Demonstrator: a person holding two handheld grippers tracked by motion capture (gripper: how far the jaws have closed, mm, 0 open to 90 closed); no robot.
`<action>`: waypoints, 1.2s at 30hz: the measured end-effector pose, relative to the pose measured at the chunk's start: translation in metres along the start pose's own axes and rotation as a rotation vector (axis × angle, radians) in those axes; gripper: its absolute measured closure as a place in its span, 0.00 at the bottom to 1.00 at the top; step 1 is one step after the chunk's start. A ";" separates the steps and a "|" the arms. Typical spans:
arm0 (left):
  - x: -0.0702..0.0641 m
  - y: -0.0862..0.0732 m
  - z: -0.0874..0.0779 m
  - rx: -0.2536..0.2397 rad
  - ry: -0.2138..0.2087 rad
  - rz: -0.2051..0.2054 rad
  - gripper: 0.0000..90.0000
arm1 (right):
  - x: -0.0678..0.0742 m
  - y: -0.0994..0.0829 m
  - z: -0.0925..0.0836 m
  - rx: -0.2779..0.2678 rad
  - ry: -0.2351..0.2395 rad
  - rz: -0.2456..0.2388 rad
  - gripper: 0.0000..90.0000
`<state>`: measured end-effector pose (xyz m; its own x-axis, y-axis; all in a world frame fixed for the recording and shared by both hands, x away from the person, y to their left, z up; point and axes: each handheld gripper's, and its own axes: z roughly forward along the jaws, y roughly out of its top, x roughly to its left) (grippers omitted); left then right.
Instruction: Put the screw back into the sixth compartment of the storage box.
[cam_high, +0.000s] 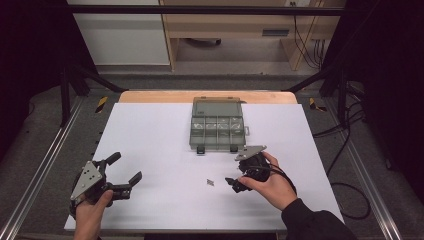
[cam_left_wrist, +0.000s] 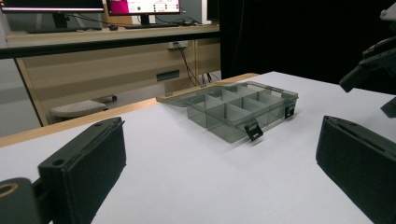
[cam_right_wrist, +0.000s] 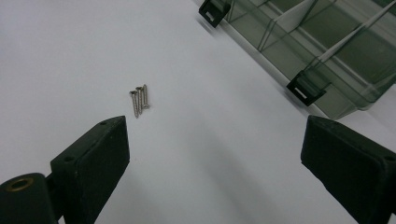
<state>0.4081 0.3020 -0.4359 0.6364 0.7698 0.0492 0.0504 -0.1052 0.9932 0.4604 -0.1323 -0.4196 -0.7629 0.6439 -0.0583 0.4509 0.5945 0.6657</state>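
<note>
Both pairs of jaws stand wide apart and grip nothing. Around them is a dim room: black curtains at both sides of the high view, grey carpet, a wooden desk across the top. In the left gripper view, monitors (cam_left_wrist: 140, 6) glow in the upper left; their writing is too small to read. A white surface (cam_high: 150, 135) on a wooden top takes up the middle of the high view. At its upper centre lies an open, smoky-clear compartment box (cam_high: 217, 126) with black latches, its lid laid back. The left gripper (cam_high: 122, 172) sits lower left, the right gripper (cam_high: 239, 172) lower right. Three small screws (cam_right_wrist: 139, 99) lie together just left of the right gripper, below the box.
</note>
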 end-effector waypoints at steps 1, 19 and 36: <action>-0.001 0.000 0.000 0.000 0.000 -0.001 0.02 | 0.001 0.000 0.003 0.004 0.004 -0.002 0.09; 0.000 -0.001 0.003 0.007 -0.014 0.004 0.02 | 0.017 0.021 0.033 0.089 0.072 -0.037 0.12; -0.001 -0.001 0.004 0.017 -0.019 0.009 0.02 | 0.024 0.033 0.047 0.146 0.067 -0.043 0.26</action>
<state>0.4100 0.2990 -0.4377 0.6514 0.7567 0.0563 0.0571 -0.1228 0.9908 0.4783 -0.0744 -0.4344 -0.8102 0.5853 -0.0313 0.4757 0.6879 0.5482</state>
